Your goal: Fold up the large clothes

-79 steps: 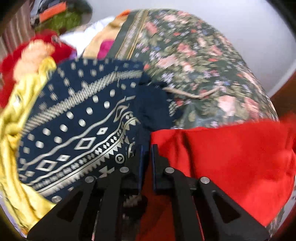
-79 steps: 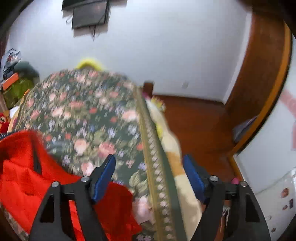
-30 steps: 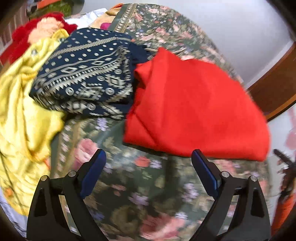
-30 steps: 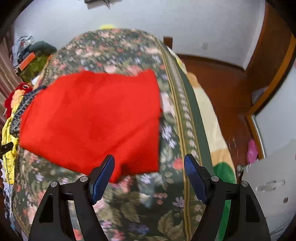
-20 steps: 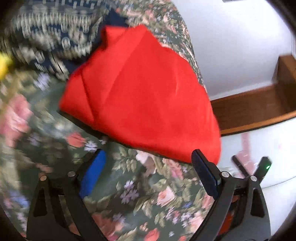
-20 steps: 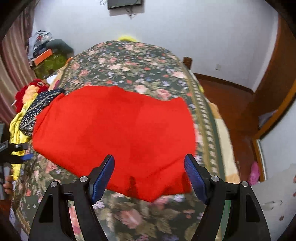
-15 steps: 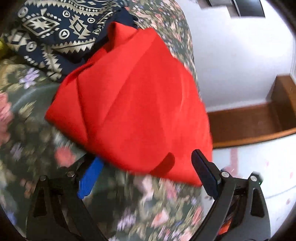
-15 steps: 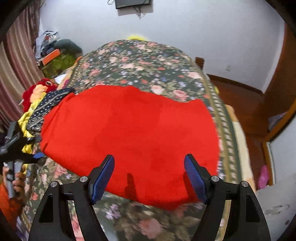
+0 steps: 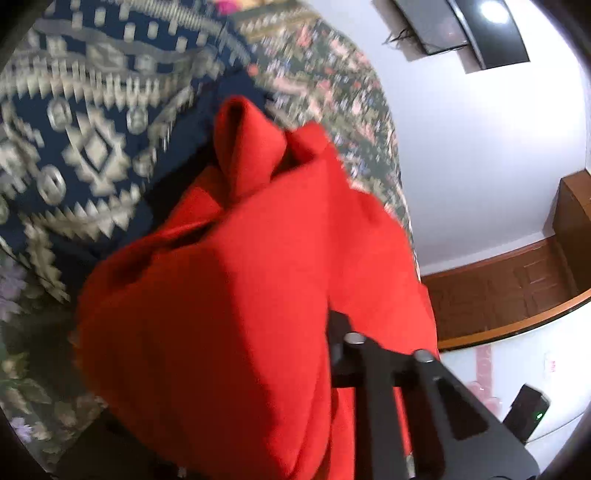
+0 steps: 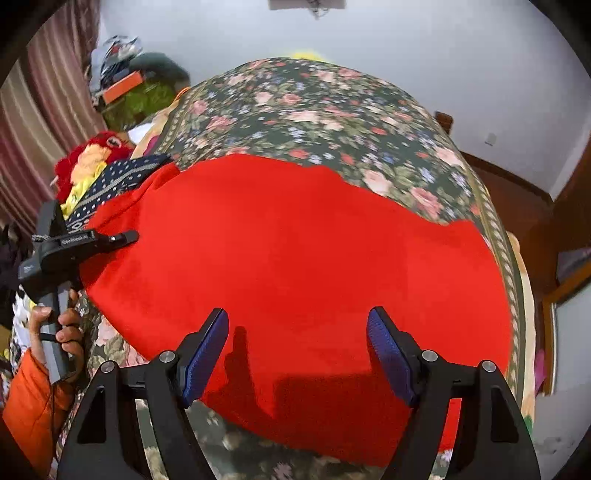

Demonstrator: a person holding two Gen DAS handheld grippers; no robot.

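Observation:
A large red garment (image 10: 295, 266) lies spread across the floral bedspread (image 10: 332, 110). In the left wrist view the red garment (image 9: 229, 295) bunches close to the camera and covers the left finger of my left gripper; only its right finger (image 9: 354, 350) shows. In the right wrist view my left gripper (image 10: 122, 236) sits at the garment's left edge. My right gripper (image 10: 297, 350) is open and empty, hovering over the garment's near edge.
A navy patterned cloth (image 9: 85, 129) lies left of the red garment, with yellow cloth and a red plush toy (image 10: 92, 151) beyond. Wooden floor (image 10: 517, 206) lies right of the bed. A wall-mounted TV (image 9: 461, 29) hangs on the white wall.
My left gripper moved in onto the red garment's left edge, and cloth now covers its left finger. My right gripper came slightly closer over the near edge, still open.

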